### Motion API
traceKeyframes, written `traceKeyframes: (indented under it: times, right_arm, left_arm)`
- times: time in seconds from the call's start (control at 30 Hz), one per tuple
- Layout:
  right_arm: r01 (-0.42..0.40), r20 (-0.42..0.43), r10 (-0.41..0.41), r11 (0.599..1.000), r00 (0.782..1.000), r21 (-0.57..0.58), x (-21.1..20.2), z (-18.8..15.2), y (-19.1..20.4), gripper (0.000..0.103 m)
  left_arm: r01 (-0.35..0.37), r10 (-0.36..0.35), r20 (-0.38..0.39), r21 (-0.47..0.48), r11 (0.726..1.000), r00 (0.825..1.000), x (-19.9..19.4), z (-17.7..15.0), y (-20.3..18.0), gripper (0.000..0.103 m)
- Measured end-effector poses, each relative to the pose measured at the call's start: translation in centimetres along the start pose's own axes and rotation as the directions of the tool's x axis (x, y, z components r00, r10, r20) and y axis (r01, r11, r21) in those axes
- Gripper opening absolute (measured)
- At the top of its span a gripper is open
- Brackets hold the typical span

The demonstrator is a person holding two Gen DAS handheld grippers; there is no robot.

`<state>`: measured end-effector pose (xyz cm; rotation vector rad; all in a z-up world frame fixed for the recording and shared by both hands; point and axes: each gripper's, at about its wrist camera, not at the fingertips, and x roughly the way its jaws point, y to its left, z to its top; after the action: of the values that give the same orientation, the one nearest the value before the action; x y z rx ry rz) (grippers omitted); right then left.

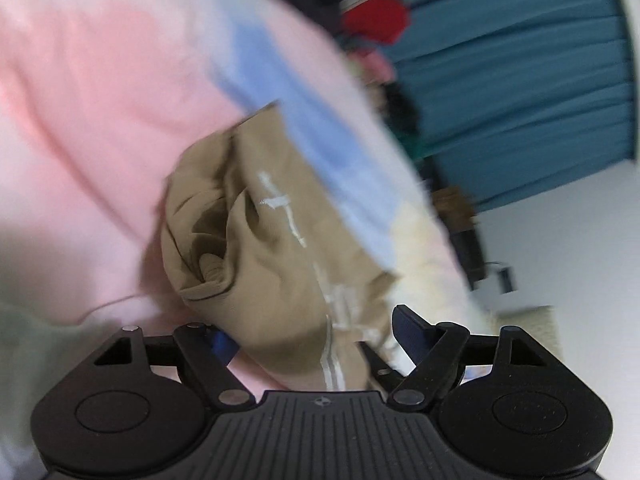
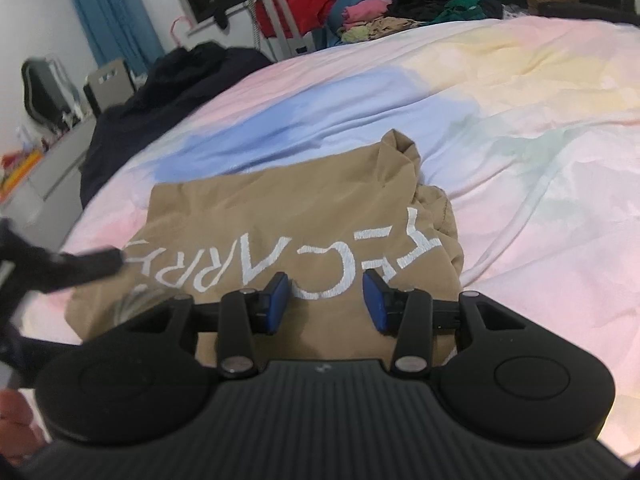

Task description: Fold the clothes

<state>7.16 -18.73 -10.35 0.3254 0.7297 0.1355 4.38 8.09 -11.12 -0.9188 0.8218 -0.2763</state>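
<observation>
While the tan shirt [image 2: 288, 224] lies half-folded on the bed [image 2: 520, 140], lettering up and one end bunched, my right jaws [image 2: 325, 300] hover open over it, and my left jaws [image 1: 316, 344] straddle its hem, grip unclear. Soft, light, floppy cloth: pinch corners or hem.

A bed [image 2: 500, 92] carries everything, covered by a pastel sheet [image 2: 540, 184] blotched in pink, blue, yellow and pale green. A tan garment [image 2: 280, 216] with white lettering lies directly on the sheet, partly folded, its far right corner bunched into a rumpled peak. Left of the tan garment, a dark navy cloth [image 2: 168, 84] drapes over the bed's edge. Beyond the tan garment, at the far edge, sits a heap of mixed clothes [image 2: 400, 12], pink, black, green and beige, possibly resting on the bed itself.
</observation>
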Motion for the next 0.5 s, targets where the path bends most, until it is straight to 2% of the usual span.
traceKeyframes:
  times: [0.07, 0.1, 0.2, 0.23, 0.33, 0.5]
  right_arm:
    - [-0.029, 0.032, 0.027, 0.999, 0.999, 0.046, -0.7, 0.4, -0.5, 0.047]
    - [-0.052, 0.055, 0.048, 0.996, 0.997, 0.073, -1.3, 0.6, -0.8, 0.047]
    - [-0.167, 0.088, 0.155, 0.973, 0.984, 0.158, -2.8, 1.1, -1.3, 0.049]
    - [-0.217, 0.092, 0.203, 0.958, 0.975, 0.188, -3.2, 1.2, -1.4, 0.053]
    - [-0.300, 0.055, 0.298, 0.906, 0.953, 0.298, -2.5, 0.1, -1.5, 0.091]
    - [-0.370, -0.016, 0.433, 0.789, 0.901, 0.490, -0.4, -2.5, -1.5, 0.091]
  left_arm:
    - [-0.006, 0.006, 0.012, 0.032, 0.999, 1.000, 0.1, -0.1, -0.5, 0.079]
    - [-0.043, 0.043, 0.002, 0.027, 0.999, 0.999, 0.6, -0.1, -0.2, 0.078]
    - [-0.140, 0.139, -0.040, -0.036, 0.989, 0.989, 1.9, -0.1, 1.6, 0.055]
    - [-0.136, 0.134, -0.039, -0.056, 0.989, 0.990, 1.9, -0.1, 1.9, 0.050]
    - [-0.121, 0.119, -0.026, -0.088, 0.989, 0.993, 1.7, 0.0, 2.5, 0.042]
    - [-0.079, 0.081, 0.020, -0.076, 0.994, 0.997, 0.7, -0.2, 1.9, 0.032]
